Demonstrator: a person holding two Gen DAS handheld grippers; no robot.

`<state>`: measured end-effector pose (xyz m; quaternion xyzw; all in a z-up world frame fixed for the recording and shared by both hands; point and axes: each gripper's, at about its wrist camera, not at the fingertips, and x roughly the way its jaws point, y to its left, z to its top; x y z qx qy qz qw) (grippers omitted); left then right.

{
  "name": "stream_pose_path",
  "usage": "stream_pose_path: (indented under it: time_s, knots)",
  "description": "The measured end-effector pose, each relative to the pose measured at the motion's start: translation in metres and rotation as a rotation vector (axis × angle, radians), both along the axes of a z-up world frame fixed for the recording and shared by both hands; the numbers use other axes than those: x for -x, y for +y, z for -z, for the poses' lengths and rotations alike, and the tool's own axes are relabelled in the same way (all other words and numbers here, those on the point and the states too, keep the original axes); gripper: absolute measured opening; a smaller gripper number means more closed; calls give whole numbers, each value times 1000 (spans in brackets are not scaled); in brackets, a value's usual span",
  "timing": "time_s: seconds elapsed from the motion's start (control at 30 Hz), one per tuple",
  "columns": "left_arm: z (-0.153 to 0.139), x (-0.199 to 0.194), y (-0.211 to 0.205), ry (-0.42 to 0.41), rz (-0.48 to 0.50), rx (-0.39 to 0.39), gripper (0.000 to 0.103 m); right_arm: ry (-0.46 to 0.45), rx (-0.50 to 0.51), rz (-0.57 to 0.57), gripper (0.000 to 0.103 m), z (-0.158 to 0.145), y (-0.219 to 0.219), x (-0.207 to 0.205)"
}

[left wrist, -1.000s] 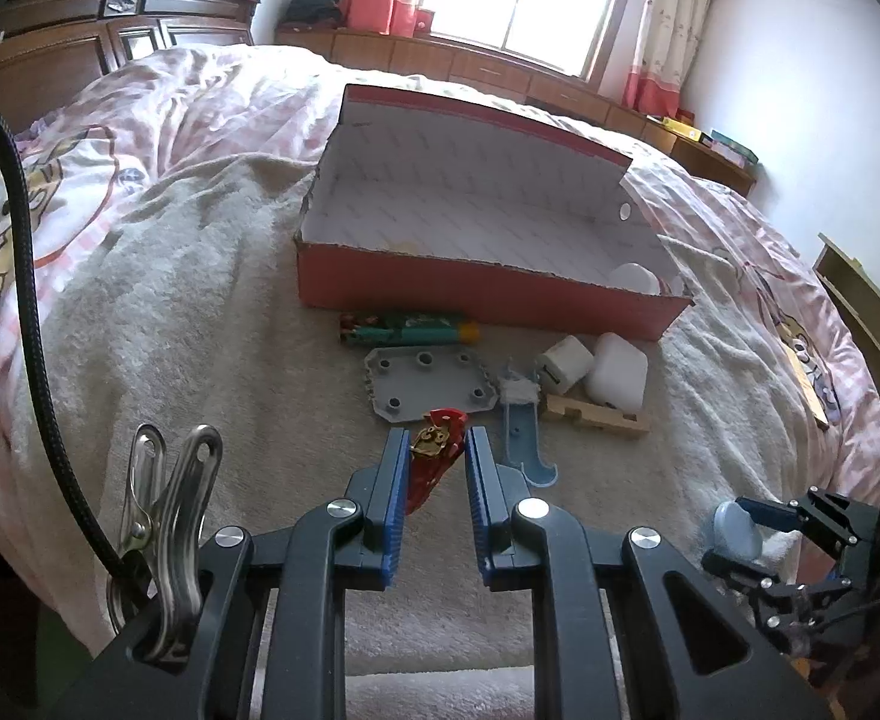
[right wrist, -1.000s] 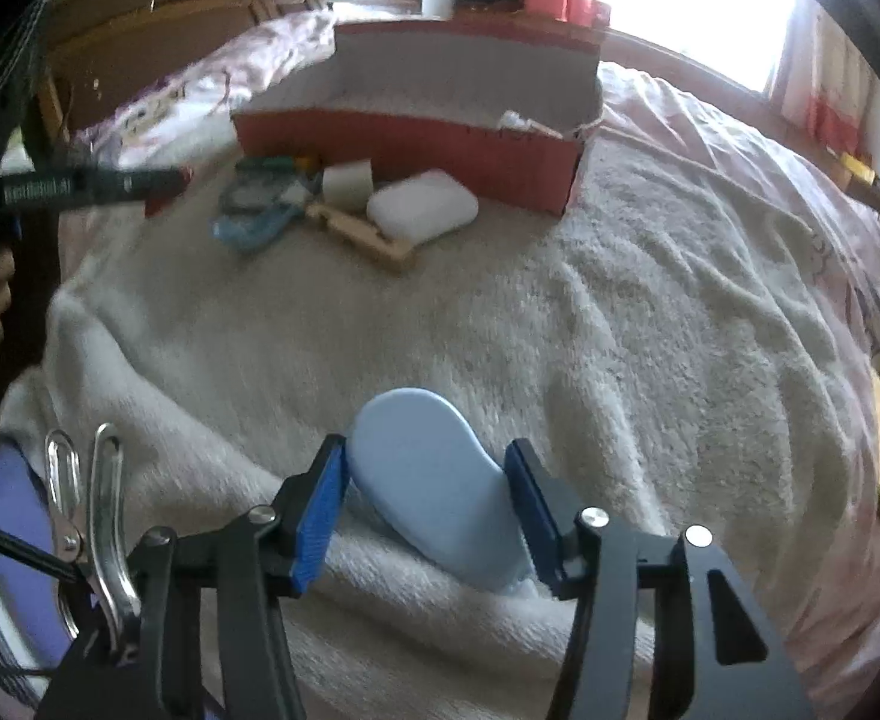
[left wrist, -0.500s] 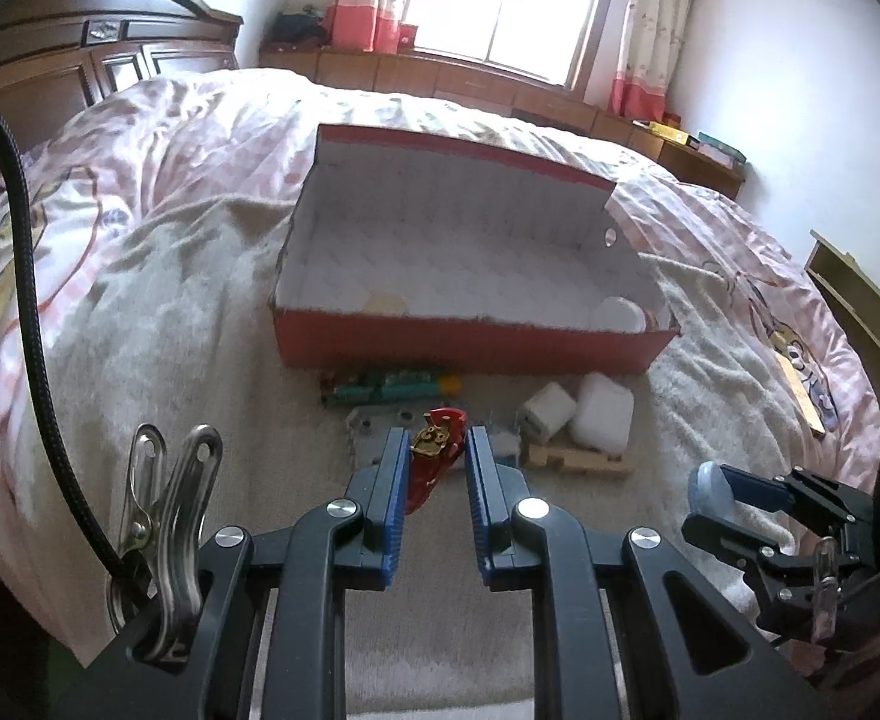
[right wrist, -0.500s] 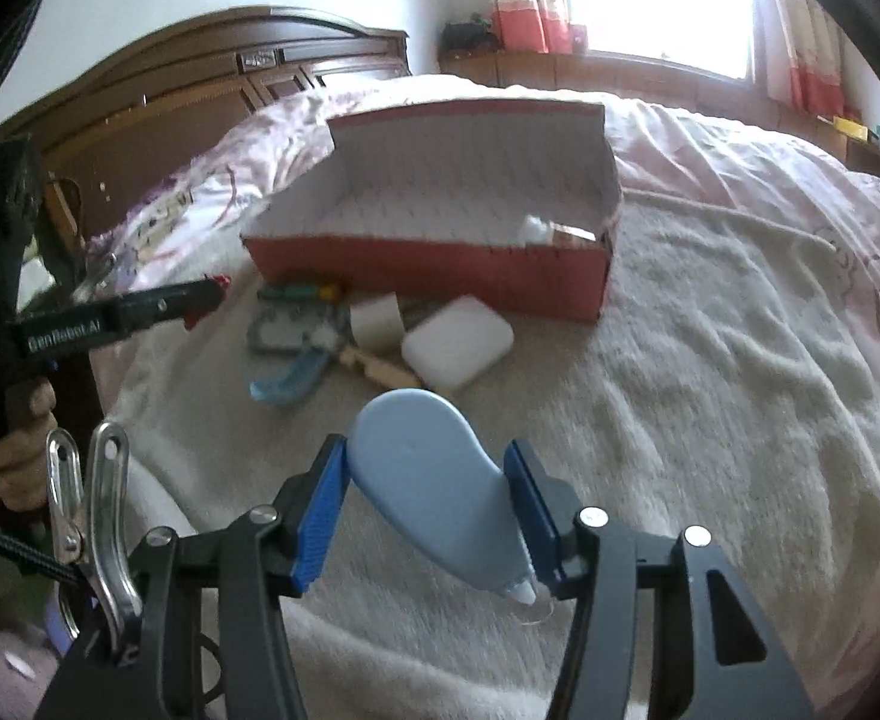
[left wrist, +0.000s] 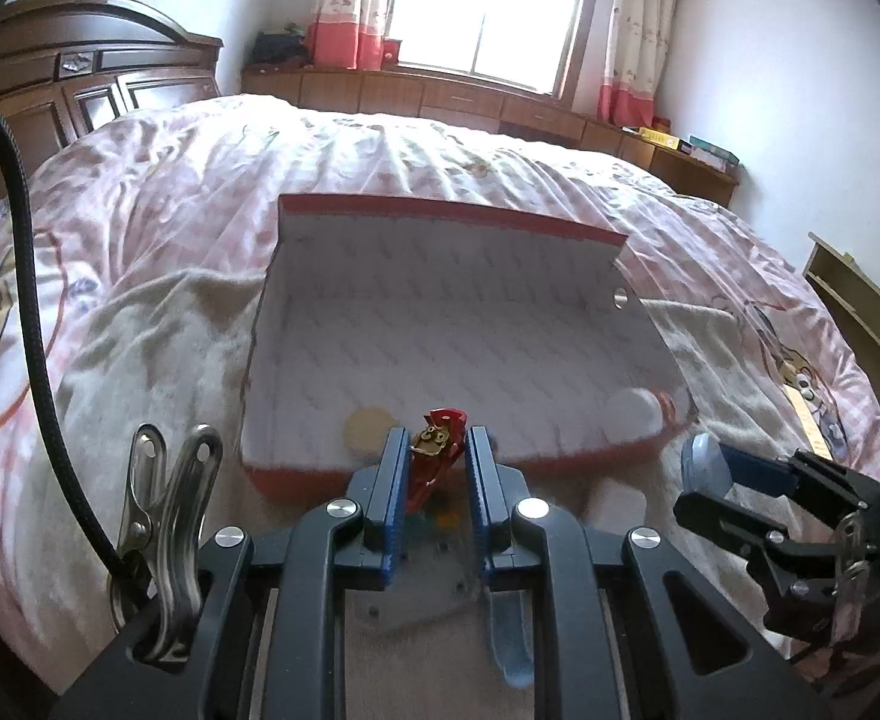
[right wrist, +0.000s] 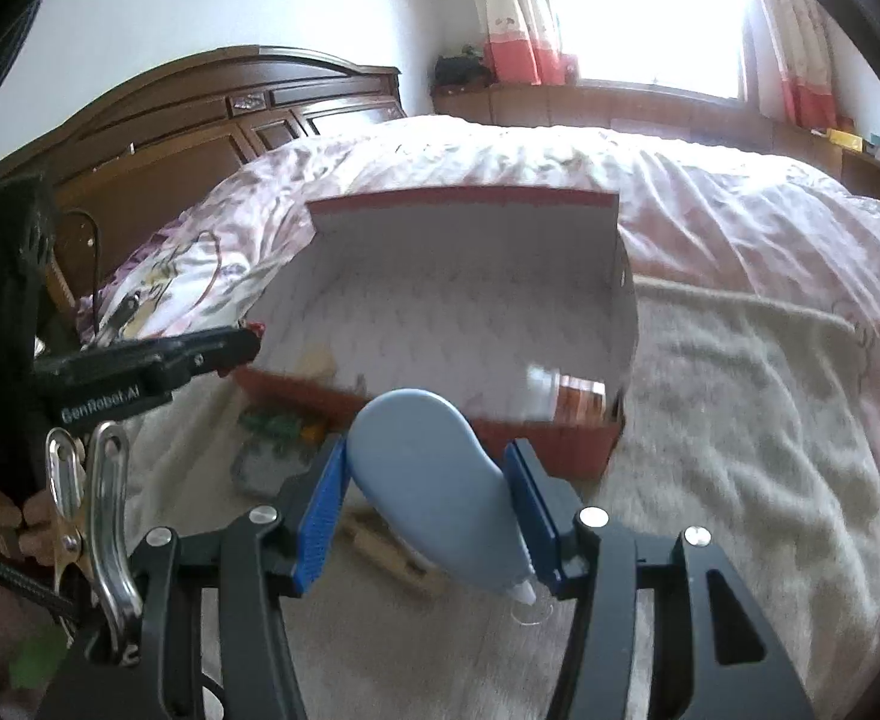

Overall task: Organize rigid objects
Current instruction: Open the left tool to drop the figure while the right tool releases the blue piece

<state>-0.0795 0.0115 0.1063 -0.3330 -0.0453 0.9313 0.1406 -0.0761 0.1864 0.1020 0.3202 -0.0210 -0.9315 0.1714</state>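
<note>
Carrying two items toward the box (left wrist: 440,324) on the bed (left wrist: 158,192). Our left gripper (left wrist: 437,468) has its jaws clenched on a small red toy (left wrist: 434,450); our right gripper (right wrist: 425,498) grasps a pale blue dispenser (right wrist: 434,480), clear tip pointing near.

Change over the last second: both grippers rose off the towel (right wrist: 740,420) and moved in on the box. The near wall, earlier well ahead of us, now sits just under the left jaws; the toy shows against the white box floor. The dispenser, earlier down at the towel, is lifted and lines up with the near wall.

In the box: a tan disc (left wrist: 369,423) near left, a white item (left wrist: 632,405) near right. Loose pieces on the towel are mostly hidden behind the jaws.

Judgement: both picks done; drop-off is next.
</note>
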Motion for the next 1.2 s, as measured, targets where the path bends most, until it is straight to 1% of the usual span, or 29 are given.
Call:
stream_pose_path:
  time_s: [0.2,0.4,0.6,0.63,0.7,0.73,0.77,0.87,1.03,1.2]
  knots:
    - [-2,30,7,5,-3,17,19,-3,5,32,56,-5,0,37]
    - [5,54,11,-12,-12,31,19,-31,29,72,56,1,0,70]
    - [16,63,14,-39,-34,51,19,-44,31,97,56,7,1,91]
    - [17,64,14,-47,-35,50,20,-48,39,100,56,7,2,93]
    - [20,66,14,-61,-39,50,23,-51,60,109,56,8,5,96]
    - [21,67,13,-64,-42,51,27,-51,68,115,58,9,6,97]
    - [21,66,14,-66,-46,52,28,-53,75,121,59,9,8,97]
    - [22,67,13,-73,-53,54,28,-54,82,129,64,11,10,97]
    - [22,65,12,-83,-62,48,28,-44,85,128,65,9,9,93]
    - [19,59,10,-73,-61,49,28,-29,95,122,69,4,8,84]
